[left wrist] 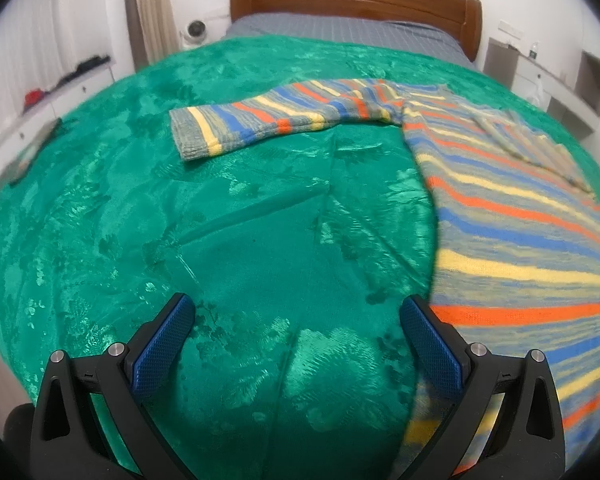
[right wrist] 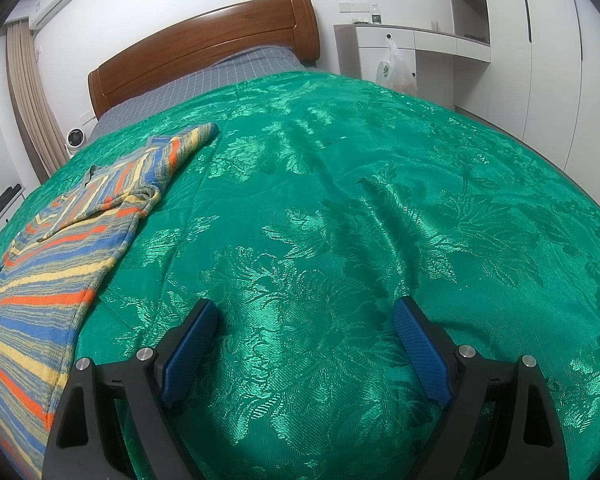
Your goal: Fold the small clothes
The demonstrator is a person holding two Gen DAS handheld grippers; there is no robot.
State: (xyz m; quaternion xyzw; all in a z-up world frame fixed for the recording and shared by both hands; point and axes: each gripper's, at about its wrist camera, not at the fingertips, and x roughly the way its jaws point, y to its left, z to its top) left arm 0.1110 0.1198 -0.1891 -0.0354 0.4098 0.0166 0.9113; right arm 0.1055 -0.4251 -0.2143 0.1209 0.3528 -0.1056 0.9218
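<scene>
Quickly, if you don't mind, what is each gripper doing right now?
Left gripper: open, holding nothing, at the left edge of the striped sweater.
Right gripper: open, holding nothing, over the green bedspread.

Even, bright indoor light puts shiny glare patches on the green floral brocade bedspread, while both fisheye views bend strongly toward dark vignetted corners, softest at 3 and 9 o'clock.

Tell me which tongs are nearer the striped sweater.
Left. The left tongs hang open with one finger at the striped sweater edge; the right tongs hang open over green bedspread, sweater off to their left.
</scene>
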